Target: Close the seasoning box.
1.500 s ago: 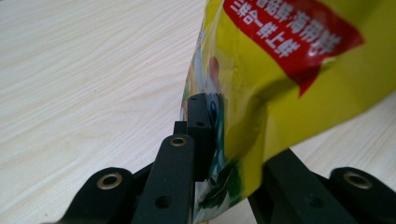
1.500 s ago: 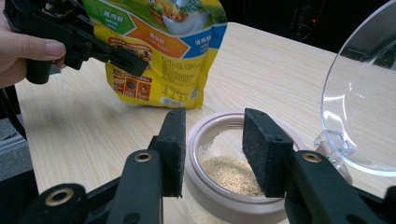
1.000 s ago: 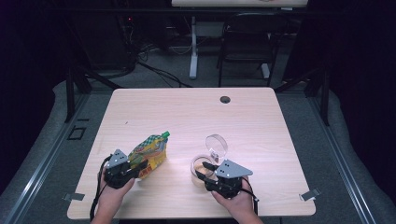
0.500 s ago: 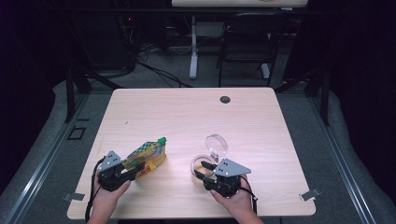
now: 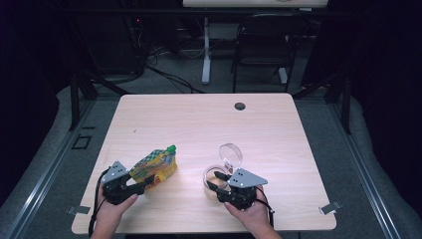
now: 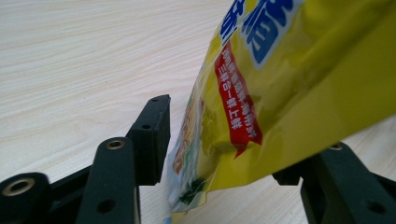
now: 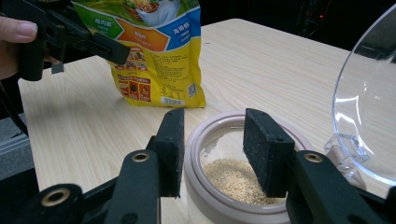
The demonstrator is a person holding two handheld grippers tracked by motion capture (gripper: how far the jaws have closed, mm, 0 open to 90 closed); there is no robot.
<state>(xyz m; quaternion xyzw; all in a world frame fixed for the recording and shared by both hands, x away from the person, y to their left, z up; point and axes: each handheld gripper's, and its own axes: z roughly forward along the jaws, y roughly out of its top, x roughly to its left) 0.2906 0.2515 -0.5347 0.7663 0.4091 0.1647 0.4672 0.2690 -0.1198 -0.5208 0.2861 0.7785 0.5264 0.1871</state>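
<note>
Left gripper just opened, pouch loose between jaws, far jaw half hidden

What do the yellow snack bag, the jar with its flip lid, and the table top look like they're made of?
Bag: thin plastic film, glossy, seemingly; it creases and catches the light. Jar: beige rim looks like matte plastic, body probably clear plastic or glass. Lid: clear hard plastic, see-through with glints. Table: pale wood-grain surface, possibly laminate, satin.
</note>
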